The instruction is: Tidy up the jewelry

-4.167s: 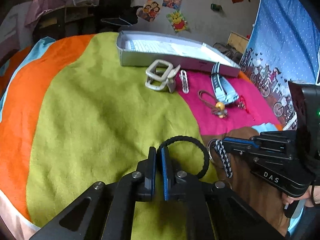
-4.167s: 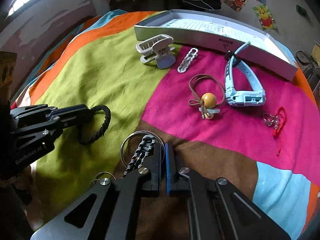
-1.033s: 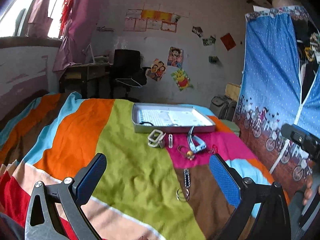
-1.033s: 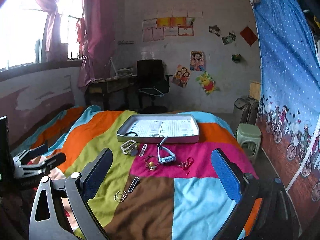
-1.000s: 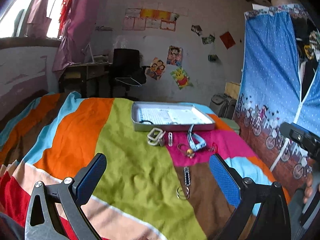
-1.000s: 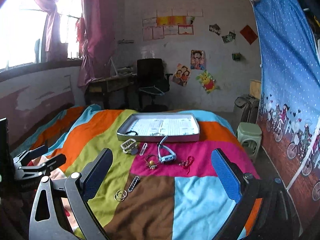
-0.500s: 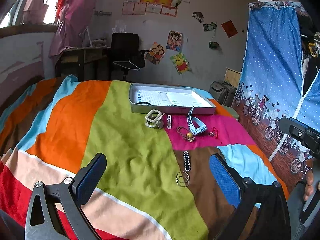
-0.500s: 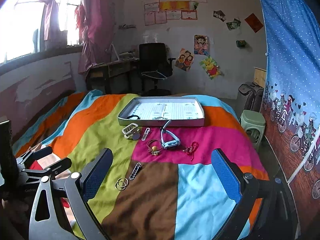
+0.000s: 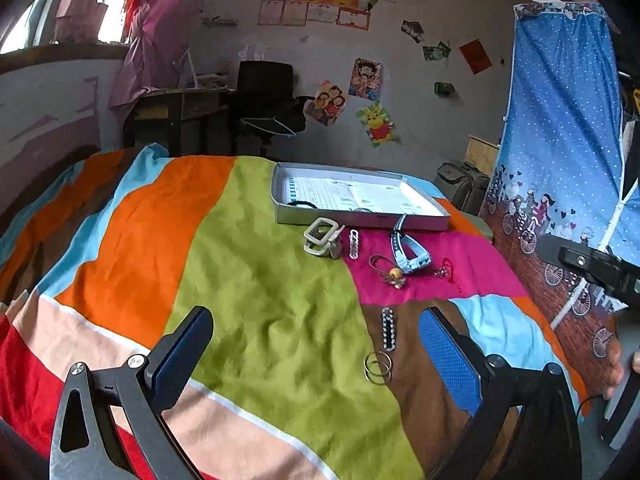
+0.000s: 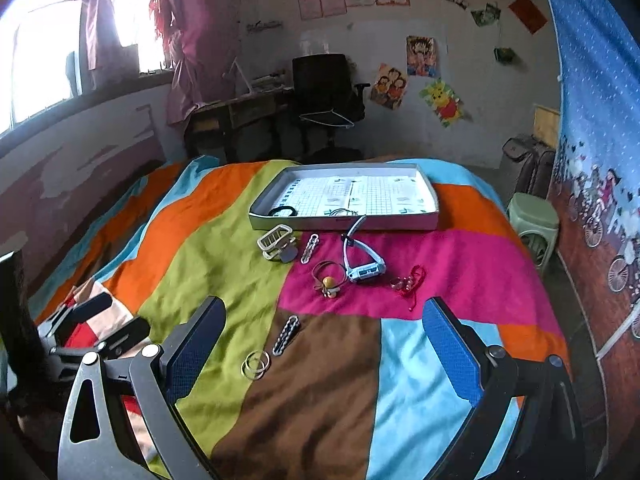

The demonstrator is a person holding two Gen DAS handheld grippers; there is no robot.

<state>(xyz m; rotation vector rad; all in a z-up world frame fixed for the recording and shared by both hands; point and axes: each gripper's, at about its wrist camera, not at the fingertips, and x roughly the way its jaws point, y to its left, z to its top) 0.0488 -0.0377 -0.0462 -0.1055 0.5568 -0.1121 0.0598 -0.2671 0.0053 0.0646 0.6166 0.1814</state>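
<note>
Overhead, both the left gripper point(image 9: 316, 348) and right gripper point(image 10: 324, 344) hang with jaws spread wide, holding nothing; the braided keychain point(image 10: 285, 335) with its rings point(image 10: 255, 365) lies on the bed point(image 10: 224, 280), well short of the tray point(image 10: 424, 192)

The left gripper point(image 9: 314, 350) and right gripper point(image 10: 324, 342) both filled the lower frame with jaws spread wide and empty, a hand point(image 9: 614, 364) showing at the right edge.
</note>
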